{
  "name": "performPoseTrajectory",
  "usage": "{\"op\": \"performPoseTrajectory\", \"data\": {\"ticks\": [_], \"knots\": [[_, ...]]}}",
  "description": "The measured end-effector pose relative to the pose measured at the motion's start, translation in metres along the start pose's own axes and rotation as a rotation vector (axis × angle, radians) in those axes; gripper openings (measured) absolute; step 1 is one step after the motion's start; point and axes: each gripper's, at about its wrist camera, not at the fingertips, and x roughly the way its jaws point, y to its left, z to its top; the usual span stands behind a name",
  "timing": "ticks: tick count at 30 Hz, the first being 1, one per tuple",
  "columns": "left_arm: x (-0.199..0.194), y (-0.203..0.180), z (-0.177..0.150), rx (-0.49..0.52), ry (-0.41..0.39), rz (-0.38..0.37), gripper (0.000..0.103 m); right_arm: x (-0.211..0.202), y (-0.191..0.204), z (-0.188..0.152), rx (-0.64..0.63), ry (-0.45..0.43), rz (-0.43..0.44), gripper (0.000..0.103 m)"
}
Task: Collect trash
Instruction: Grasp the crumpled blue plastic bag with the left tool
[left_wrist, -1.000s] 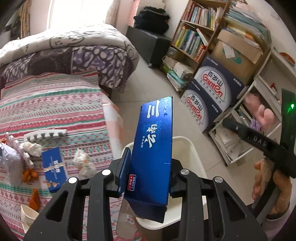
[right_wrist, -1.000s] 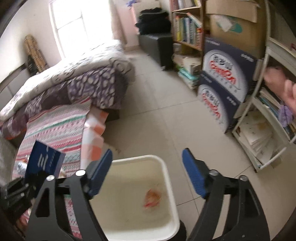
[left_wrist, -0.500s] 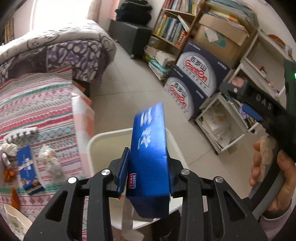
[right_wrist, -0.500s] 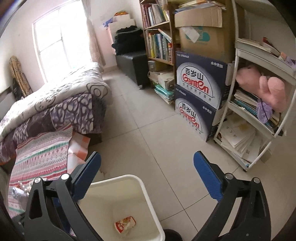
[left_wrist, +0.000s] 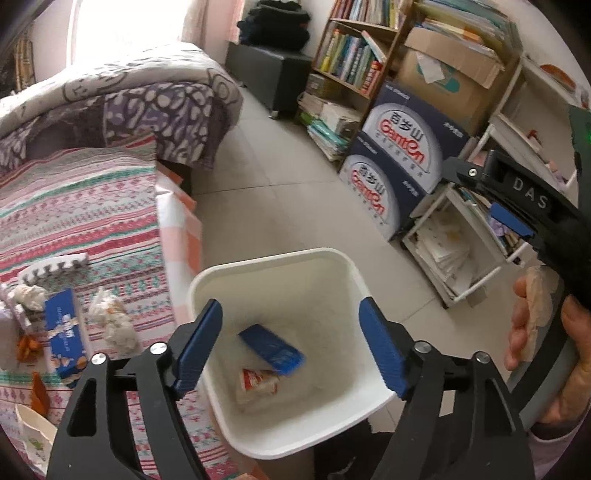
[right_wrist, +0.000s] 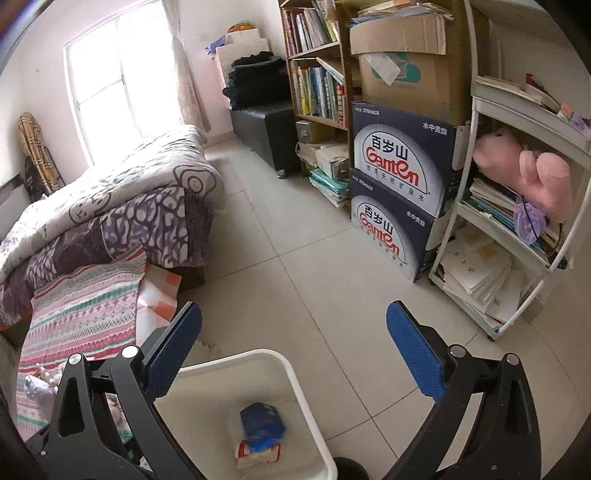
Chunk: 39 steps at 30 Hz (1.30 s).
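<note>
While the left gripper (left_wrist: 290, 332) hangs over a white bin (left_wrist: 343, 258) at lower centre of the left wrist view, its jaws have just been opening and now stand wide with nothing between them. A blue box (left_wrist: 271, 349) lies inside the bin, tilted, its lower end resting against a red-and-white wrapper (left_wrist: 258, 382) on the bin floor. Both blue pads sit just within the rim's left and right sides, clear of the walls. At left, the bin's rim stands just beside the hanging edge of a striped cloth (left_wrist: 74, 206), on which more litter waits near the frame's left edge: a second blue box (left_wrist: 62, 332), crumpled paper (left_wrist: 116, 325) beside it, and a paper cup (left_wrist: 29, 432) at lower left. Beyond the bin, bare tiled floor (left_wrist: 280, 184) runs open toward the upper centre, bounded by a bed (left_wrist: 122, 107) at upper left and stacked navy cartons (left_wrist: 399, 162) and a bookshelf (left_wrist: 351, 55) at upper right. In the right wrist view, the right gripper (right_wrist: 293, 354) is spread to its widest and empty, its pads framing open floor, with the bin at the bottom edge and the blue box visible inside. A white shelf rack (right_wrist: 517, 258) fills the right side. A hand (left_wrist: 535, 332) holds the right gripper's handle at the right edge of the left wrist view.
</note>
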Motion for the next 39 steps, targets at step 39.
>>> {"op": "performPoseTrajectory", "data": {"ticks": [39], "knots": [[-0.074, 0.269, -0.025, -0.466, 0.021, 0.703, 0.086, 0.005, 0.189, -0.051, -0.32, 0.097, 0.208, 0.096]]}}
